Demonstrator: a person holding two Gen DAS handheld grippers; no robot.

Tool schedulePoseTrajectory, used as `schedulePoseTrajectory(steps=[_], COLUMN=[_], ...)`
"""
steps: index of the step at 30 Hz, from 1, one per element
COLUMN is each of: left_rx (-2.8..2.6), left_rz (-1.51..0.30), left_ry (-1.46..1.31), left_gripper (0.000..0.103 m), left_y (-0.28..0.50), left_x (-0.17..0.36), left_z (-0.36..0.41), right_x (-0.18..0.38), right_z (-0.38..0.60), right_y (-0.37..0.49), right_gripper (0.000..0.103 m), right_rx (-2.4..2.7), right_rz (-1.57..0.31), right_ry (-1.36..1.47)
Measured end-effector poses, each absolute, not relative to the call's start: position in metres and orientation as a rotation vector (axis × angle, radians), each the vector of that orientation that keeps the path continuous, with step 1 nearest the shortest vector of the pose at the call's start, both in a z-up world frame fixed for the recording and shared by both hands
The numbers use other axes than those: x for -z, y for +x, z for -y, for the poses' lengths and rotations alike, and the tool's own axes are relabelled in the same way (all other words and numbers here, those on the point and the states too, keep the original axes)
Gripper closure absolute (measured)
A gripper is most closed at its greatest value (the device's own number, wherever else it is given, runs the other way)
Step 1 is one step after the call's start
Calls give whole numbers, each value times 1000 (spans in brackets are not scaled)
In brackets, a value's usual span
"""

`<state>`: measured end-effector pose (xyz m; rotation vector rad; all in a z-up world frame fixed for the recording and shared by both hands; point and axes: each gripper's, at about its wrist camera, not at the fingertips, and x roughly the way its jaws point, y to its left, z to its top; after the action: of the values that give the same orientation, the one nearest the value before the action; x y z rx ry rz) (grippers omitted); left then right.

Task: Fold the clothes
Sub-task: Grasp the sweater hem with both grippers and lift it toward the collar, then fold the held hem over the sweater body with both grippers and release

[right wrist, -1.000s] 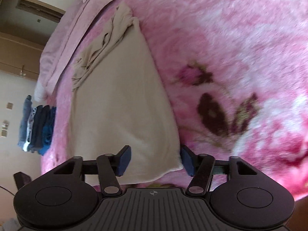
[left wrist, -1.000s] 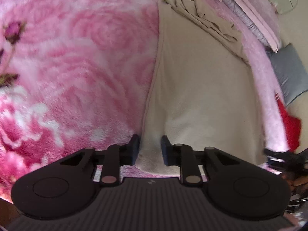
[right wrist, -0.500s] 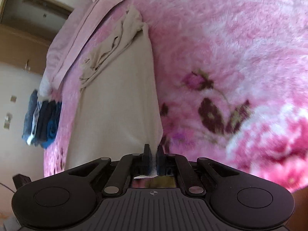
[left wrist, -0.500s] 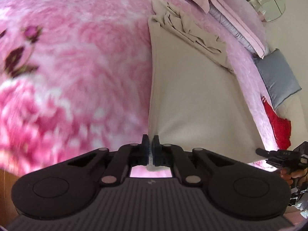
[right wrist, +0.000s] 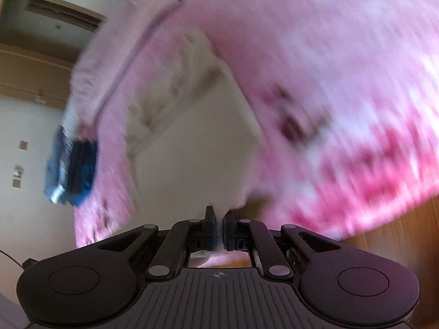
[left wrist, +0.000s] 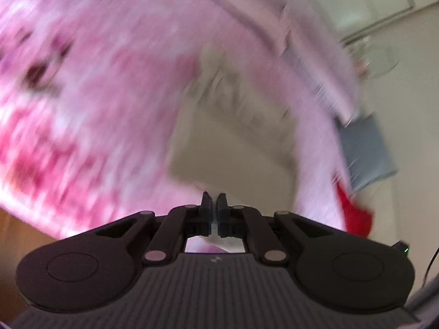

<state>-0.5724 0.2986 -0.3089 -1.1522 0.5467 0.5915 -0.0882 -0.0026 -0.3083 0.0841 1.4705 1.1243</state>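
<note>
Left gripper [left wrist: 214, 205]: clenched on the near hem of the beige garment [left wrist: 233, 148].
Right gripper [right wrist: 218, 222]: clamped on the same hem.
Garment: lies lengthwise away across the pink blanket [left wrist: 109, 82].

1. The place was a home bedroom: a bed took up most of both views, covered by a fleecy pink blanket [right wrist: 329, 68] printed with large roses.
2. A pale pink bedsheet [left wrist: 310, 63] lay bunched toward the 1 o'clock side of the left view.
3. A grey cushion [left wrist: 365, 153] and something red [left wrist: 354, 213] sat at 3 o'clock.
4. Folded blue clothes [right wrist: 71, 170] were stacked at 9 o'clock in the right view.
5. Wooden flooring [right wrist: 397, 233] showed at 4 o'clock, with a light wall and brown panelling [right wrist: 33, 68] at 10 o'clock.
</note>
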Motion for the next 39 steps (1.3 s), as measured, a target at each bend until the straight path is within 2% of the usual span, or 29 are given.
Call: schedulePoseTrajectory(steps=[5, 10, 11, 12, 13, 14, 16, 18, 23, 29, 32, 35, 37, 38, 39], left_rx=[-550, -562, -574, -591, -614, -640, -657, -650, -581, -547, -569, -591, -607, -612, -622], left_rz=[-436, -431, -442, -458, -478, -500, -492, -500, -609, -627, -658, -643, -621, -612, -597], left_ry=[-1160, -1189, -1213, -1233, -1245, -1255, -1259, -1232, -1102, -1055, -992, -966, -961, -962, -968], left_gripper=[102, 101, 100, 94, 89, 81, 80, 76, 76, 71, 71, 76, 98, 99, 100], left_y=[-511, -453, -446, -440, -437, -436, -441, -447, -445, -430, -415, -402, -396, -395, -396], left_x=[319, 359, 371, 381, 389, 396, 399, 398, 397, 403, 407, 409, 408, 406, 404], left_z=[-398, -487, -503, -516, -525, -534, -543, -545, -535, -525, -526, -529, -530, -530, -530], right_x=[294, 324, 334, 344, 354, 359, 362, 364, 370, 386, 398, 404, 406, 406, 405], right_z=[-88, -185, -200, -216, -232, -237, -233, -229, -220, -229, -240, -249, -254, -257, -259], right_y=[-46, -9, -2, 4, 11, 14, 15, 17, 21, 20, 27, 37, 42, 43, 43], right_gripper=[100, 100, 100, 100, 95, 71, 45, 45, 45, 45, 45, 45, 47, 85, 103], right_rx=[-1124, -1051, -1032, -1013, -994, -987, -986, -985, -981, -1023, -1043, -1064, -1102, -1135, -1168], right_rz=[-1312, -1266, -1283, -1301, -1318, -1318, -1299, -1280, -1231, -1179, -1175, -1181, -1194, -1196, -1190], right_ry=[155, 145, 148, 152, 155, 145, 107, 69, -24, -165, -139, -70, -34, -35, -49])
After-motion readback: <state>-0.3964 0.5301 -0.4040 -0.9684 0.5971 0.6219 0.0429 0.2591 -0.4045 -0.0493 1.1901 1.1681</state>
